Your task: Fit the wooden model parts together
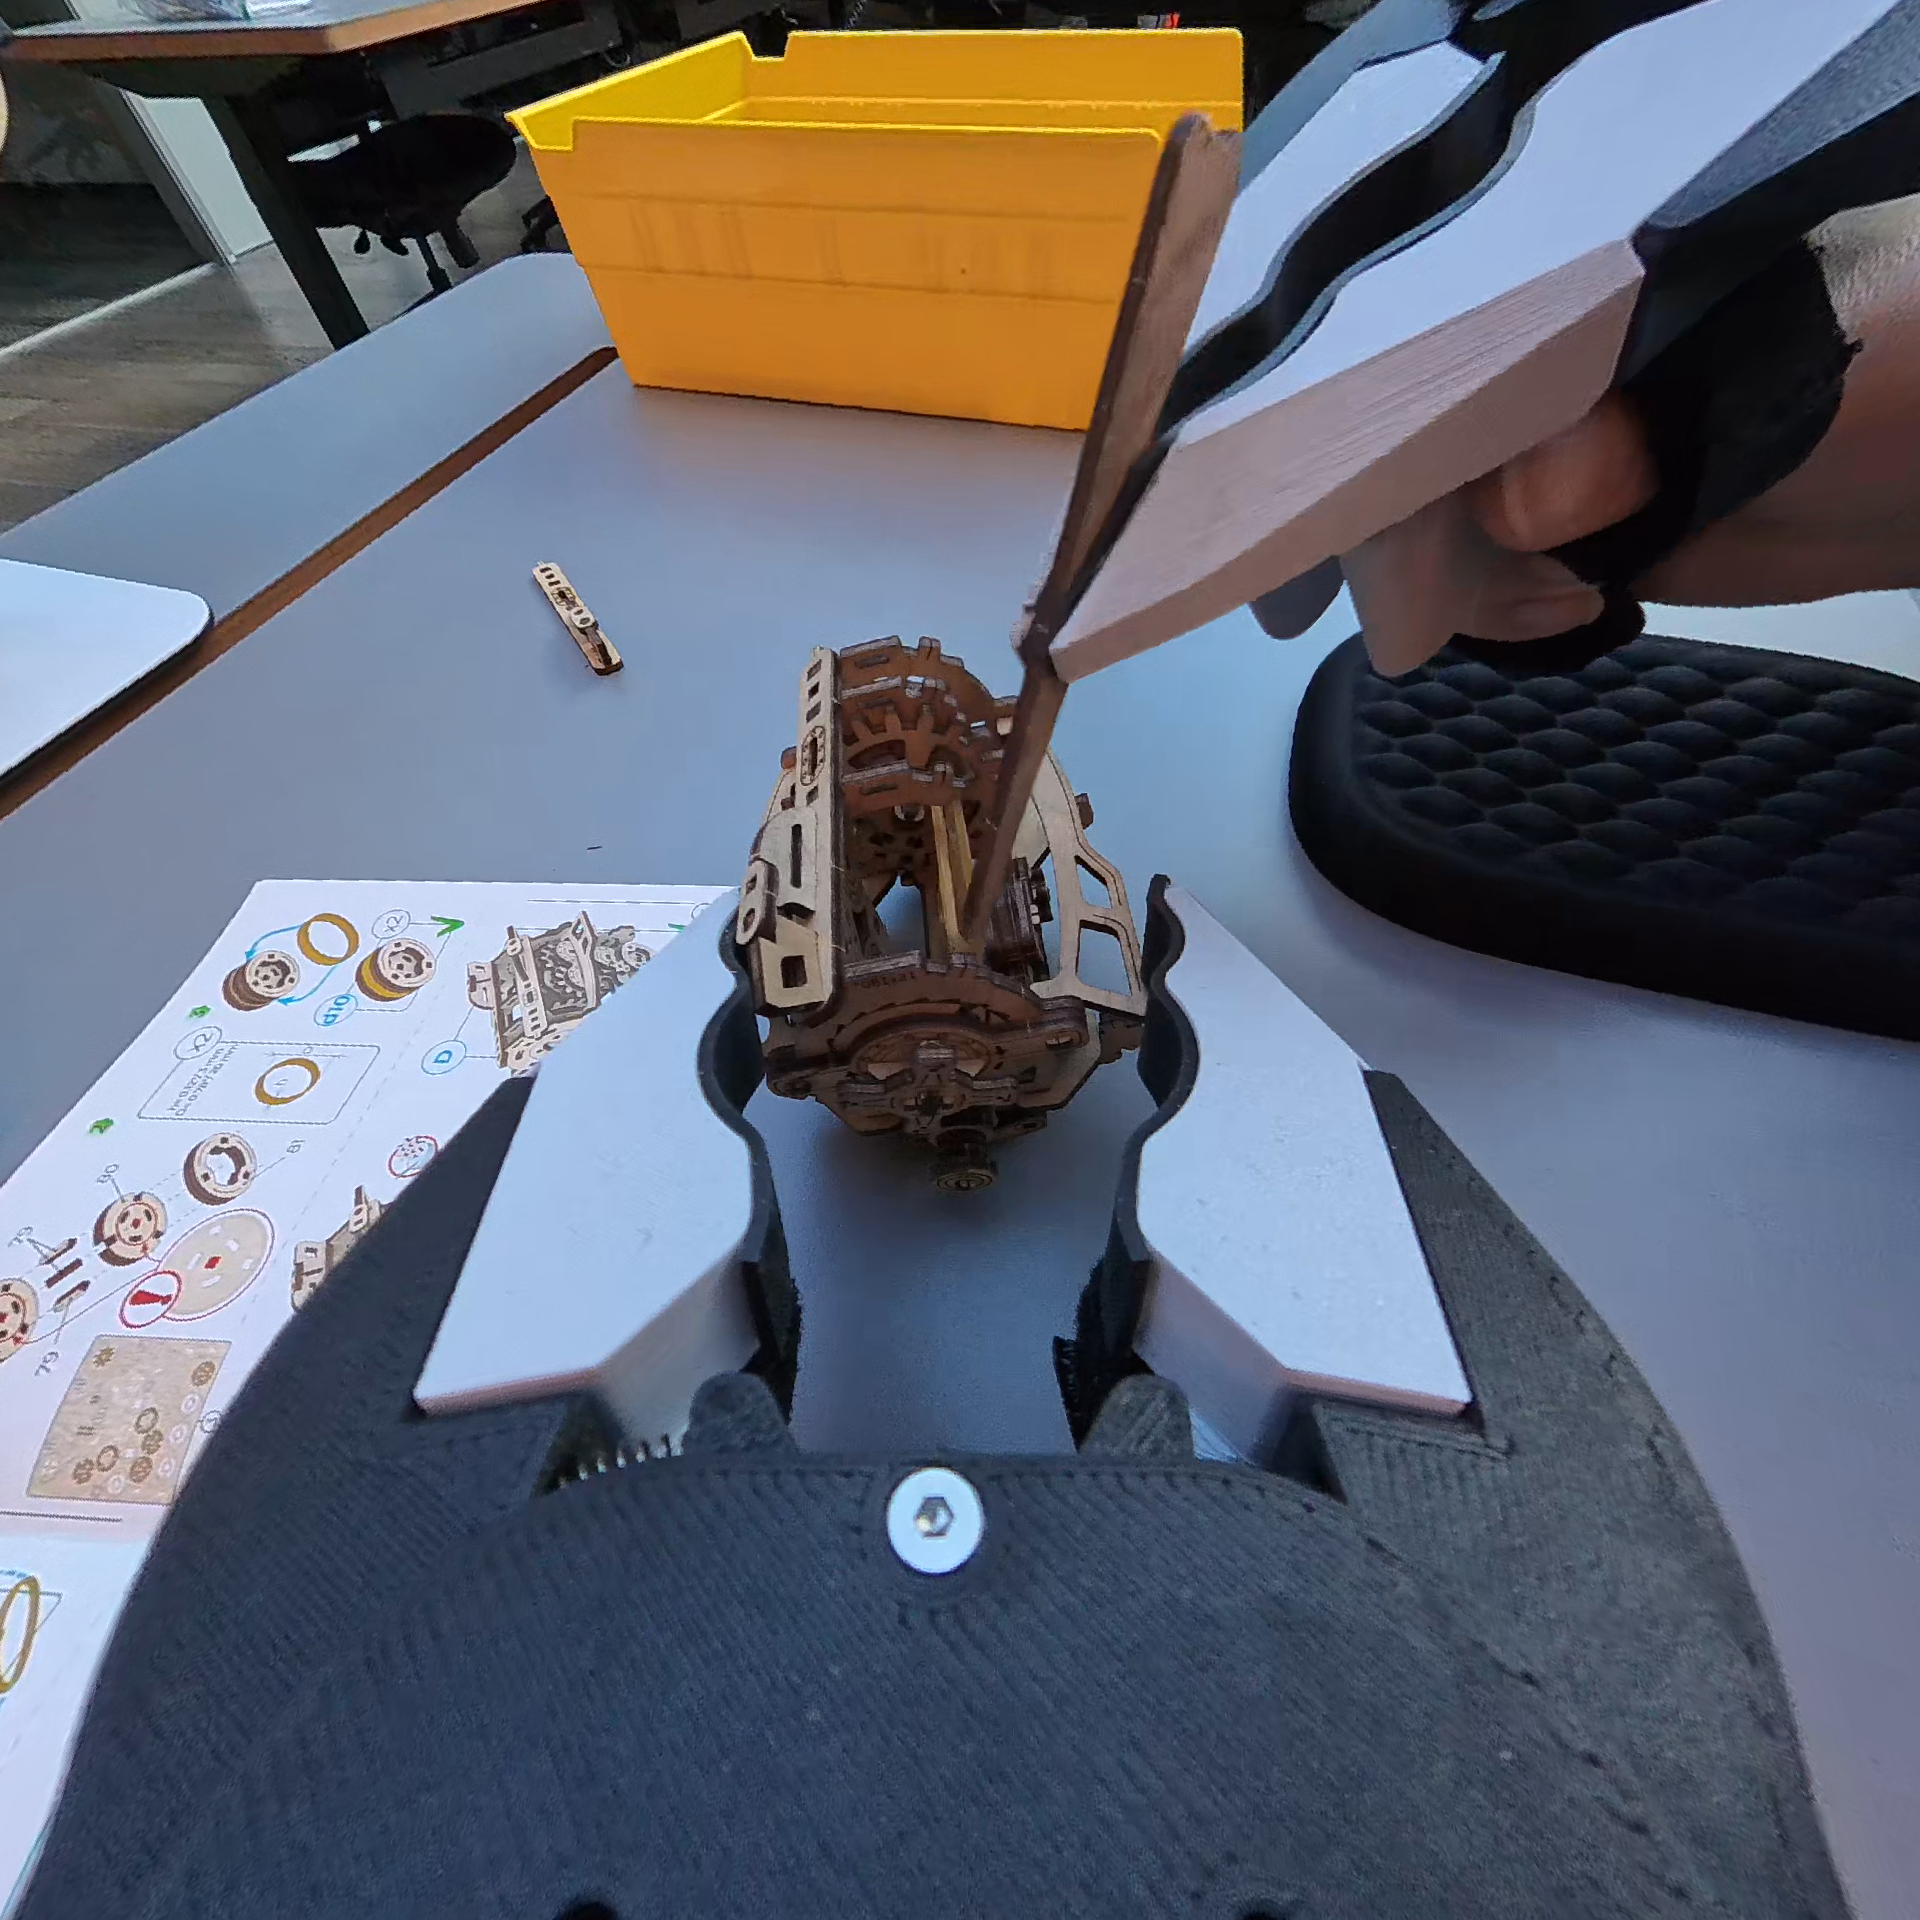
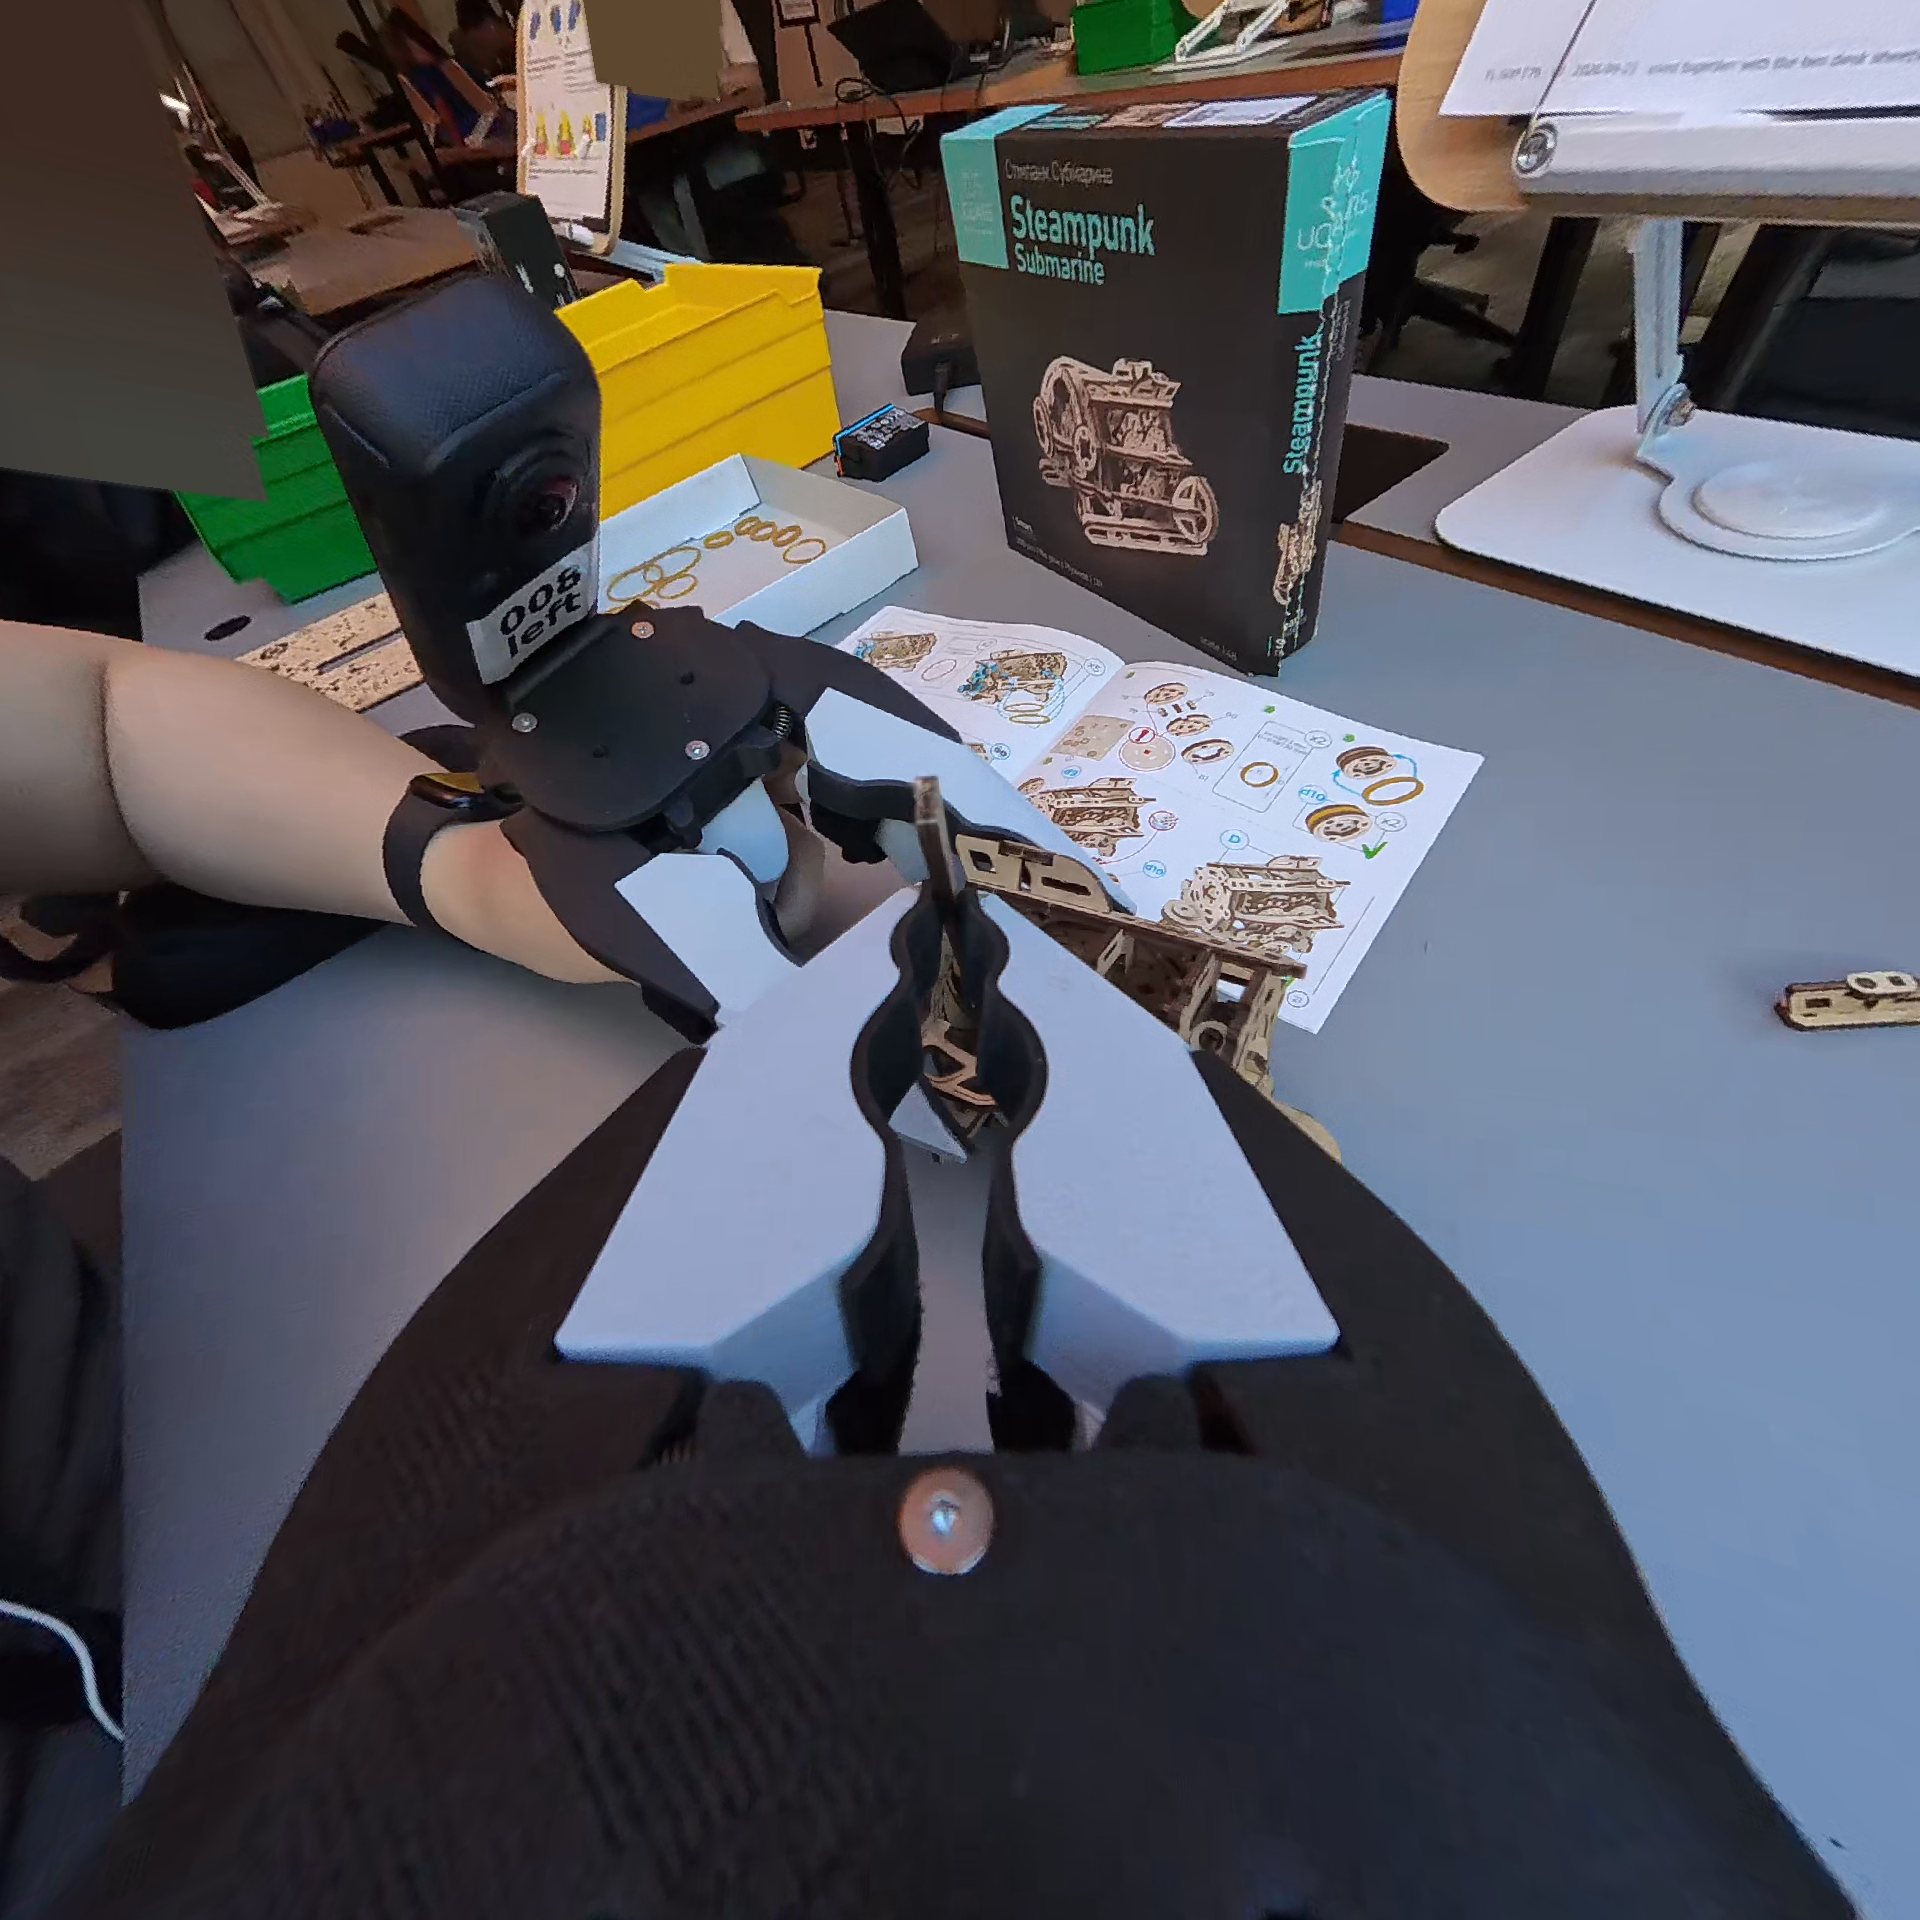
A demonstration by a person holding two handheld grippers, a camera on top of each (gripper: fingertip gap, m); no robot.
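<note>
Two hand-held grippers are seen over the grey bench [image 1: 416,727]. The left hand-held gripper [image 1: 940,977] is spread wide around the laser-cut wooden model [image 1: 925,935]; pad contact appears absent. The right hand-held gripper [image 2: 948,914] is clamped on a thin dark wooden strip [image 1: 1122,436], its lower end inside the model. A yellow plastic bin [image 1: 883,239] stands behind; its contents cannot be seen.
</note>
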